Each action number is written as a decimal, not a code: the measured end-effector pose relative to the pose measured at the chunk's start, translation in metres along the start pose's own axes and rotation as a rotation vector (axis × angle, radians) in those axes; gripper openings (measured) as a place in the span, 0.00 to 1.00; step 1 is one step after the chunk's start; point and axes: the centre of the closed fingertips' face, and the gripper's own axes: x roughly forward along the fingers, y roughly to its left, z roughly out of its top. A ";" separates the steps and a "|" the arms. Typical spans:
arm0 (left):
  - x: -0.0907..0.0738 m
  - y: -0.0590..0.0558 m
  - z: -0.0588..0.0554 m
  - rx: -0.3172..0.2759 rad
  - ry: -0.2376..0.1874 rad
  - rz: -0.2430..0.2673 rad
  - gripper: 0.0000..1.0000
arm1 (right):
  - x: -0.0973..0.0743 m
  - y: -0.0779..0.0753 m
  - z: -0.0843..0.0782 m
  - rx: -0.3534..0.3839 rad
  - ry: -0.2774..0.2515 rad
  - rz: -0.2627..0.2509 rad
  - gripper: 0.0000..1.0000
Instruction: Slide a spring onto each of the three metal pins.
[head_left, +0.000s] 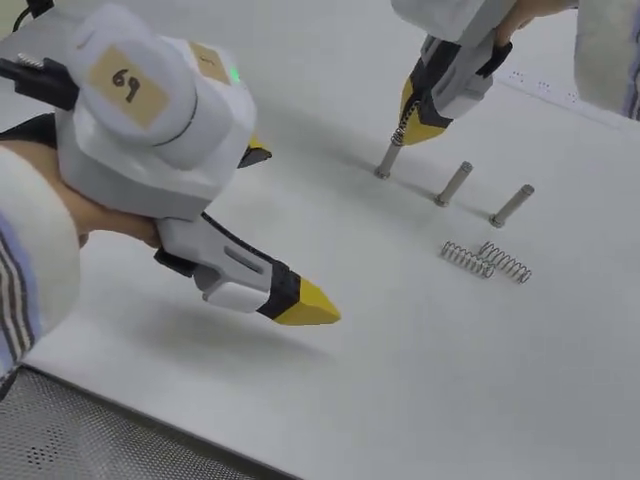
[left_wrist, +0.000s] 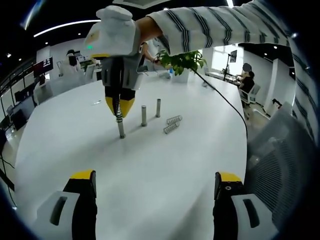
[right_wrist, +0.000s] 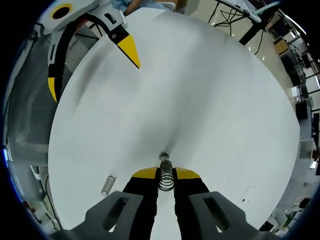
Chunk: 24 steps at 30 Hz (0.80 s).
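Right claw (head_left: 418, 128) is pinching a spring (head_left: 403, 122) between its closed jaws and holding it upright over the first pin (head_left: 387, 160), the end one of the row on the left claw's side. In the right gripper view the spring's lower end is sitting right at the pin's top. Whether the first coil is already catching the tip, I cannot tell.

To do this step well, the spring's axis should be lining up with the pin, which is standing upright in the left gripper view, and the claw should be coming straight down rather than at a slant. The jaws are gripping the coil around its middle, so they are likely to meet the pin's top. Easing the grip once the lower coils are over the pin should let the spring drop. Squeezing too hard risks bowing it or flicking it away.

Left claw (head_left: 310, 308) is hovering empty, jaws wide apart, over the bare table (head_left: 400, 380), well apart from the pins. Second pin (head_left: 454, 184) and third pin (head_left: 512, 205) are standing bare, with two loose springs (head_left: 467, 259) lying near them.
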 end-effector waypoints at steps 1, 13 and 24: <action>-0.001 0.001 0.000 0.000 -0.001 0.002 0.96 | 0.002 0.000 0.000 0.005 0.002 0.005 0.08; -0.001 0.005 0.000 0.004 0.007 0.015 0.98 | 0.019 -0.001 -0.003 0.010 0.028 0.022 0.08; -0.001 0.004 0.000 -0.013 0.012 0.011 0.98 | 0.033 -0.008 -0.010 0.025 0.031 0.047 0.08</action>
